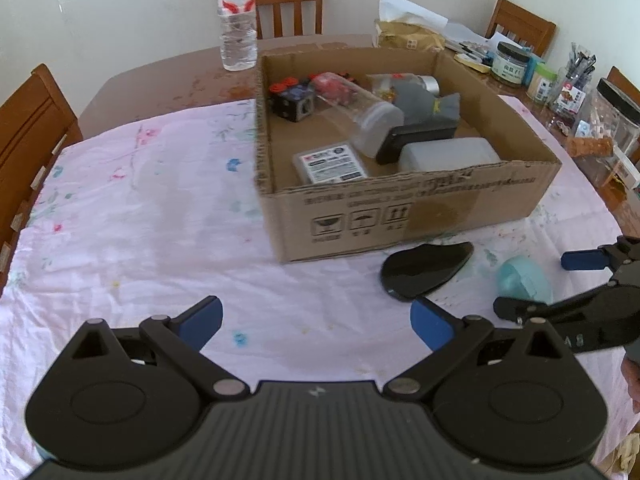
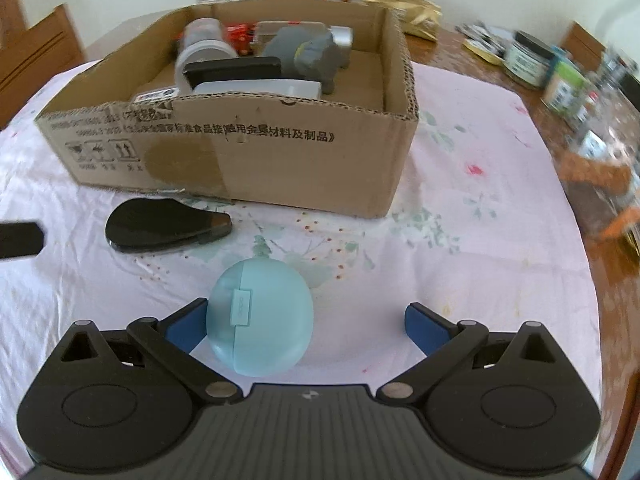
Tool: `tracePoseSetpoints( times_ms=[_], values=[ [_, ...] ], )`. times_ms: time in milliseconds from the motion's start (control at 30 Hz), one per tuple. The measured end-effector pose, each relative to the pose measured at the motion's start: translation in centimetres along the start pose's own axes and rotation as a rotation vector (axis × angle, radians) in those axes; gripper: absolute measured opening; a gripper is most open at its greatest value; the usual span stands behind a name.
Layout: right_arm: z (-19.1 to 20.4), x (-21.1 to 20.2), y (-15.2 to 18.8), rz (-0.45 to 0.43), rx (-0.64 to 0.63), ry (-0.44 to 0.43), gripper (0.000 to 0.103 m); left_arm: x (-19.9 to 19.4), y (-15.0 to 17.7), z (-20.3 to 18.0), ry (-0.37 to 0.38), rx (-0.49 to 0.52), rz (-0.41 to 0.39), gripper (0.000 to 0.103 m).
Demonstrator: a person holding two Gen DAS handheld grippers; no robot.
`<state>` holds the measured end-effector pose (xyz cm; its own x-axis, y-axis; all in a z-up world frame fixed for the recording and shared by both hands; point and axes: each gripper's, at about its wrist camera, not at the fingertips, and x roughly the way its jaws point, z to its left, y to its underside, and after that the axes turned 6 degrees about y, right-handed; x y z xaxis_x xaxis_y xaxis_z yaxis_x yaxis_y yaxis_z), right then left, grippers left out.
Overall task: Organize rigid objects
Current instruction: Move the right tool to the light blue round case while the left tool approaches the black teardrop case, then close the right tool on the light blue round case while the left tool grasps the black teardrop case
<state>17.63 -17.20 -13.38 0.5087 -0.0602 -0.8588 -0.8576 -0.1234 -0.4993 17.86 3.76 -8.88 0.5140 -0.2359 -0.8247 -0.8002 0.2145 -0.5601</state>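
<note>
A light blue rounded case (image 2: 262, 320) lies on the pink cloth between the fingers of my right gripper (image 2: 306, 324), which is open; the left finger is close to or touching it. The case also shows in the left wrist view (image 1: 524, 284), with the right gripper (image 1: 560, 284) around it. A flat black case (image 2: 166, 226) lies just in front of the cardboard box (image 2: 280, 168), also seen in the left wrist view (image 1: 424, 272). My left gripper (image 1: 316, 322) is open and empty above the cloth, in front of the box (image 1: 400, 216).
The box holds a plastic bottle (image 1: 356, 112), a black cube (image 1: 292, 100), a white container (image 1: 448, 154), a grey object (image 1: 428, 104) and a labelled packet (image 1: 330, 162). A water bottle (image 1: 236, 16) stands behind it. Jars (image 1: 510, 64) and clutter crowd the table's right edge. Wooden chairs (image 1: 28, 128) surround the table.
</note>
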Motion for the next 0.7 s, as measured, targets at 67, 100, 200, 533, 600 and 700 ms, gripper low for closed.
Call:
tracePoseSetpoints(
  times_ms=[67,100,200,533,600,700],
  values=[
    [-0.4,0.0,0.1,-0.008,-0.035,-0.023,0.103,0.6,-0.3,-0.9,-0.006,-0.005,0.004,0.1],
    [-0.6,0.0,0.1,-0.01,-0.05,-0.032,0.103,0.9,-0.4,-1.3,-0.007,-0.01,0.007,0.1],
    [-1.1,0.1,0.1,-0.016,-0.085,-0.055,0.103,1.8,-0.9,-2.5,0.001,-0.033,0.011,0.1],
    [-1.6,0.1,0.4,-0.044,-0.145,-0.099,0.103,5.8,-2.4,-6.3,0.001,-0.077,0.003,0.1],
    [-1.5,0.0,0.6,-0.047,-0.15,-0.102,0.103,6.5,-2.5,-6.7,-0.002,-0.087,0.0,0.1],
    [-1.7,0.0,0.4,-0.049,-0.16,-0.11,0.103,7.4,-2.4,-7.2,-0.012,-0.083,0.004,0.1]
  ],
)
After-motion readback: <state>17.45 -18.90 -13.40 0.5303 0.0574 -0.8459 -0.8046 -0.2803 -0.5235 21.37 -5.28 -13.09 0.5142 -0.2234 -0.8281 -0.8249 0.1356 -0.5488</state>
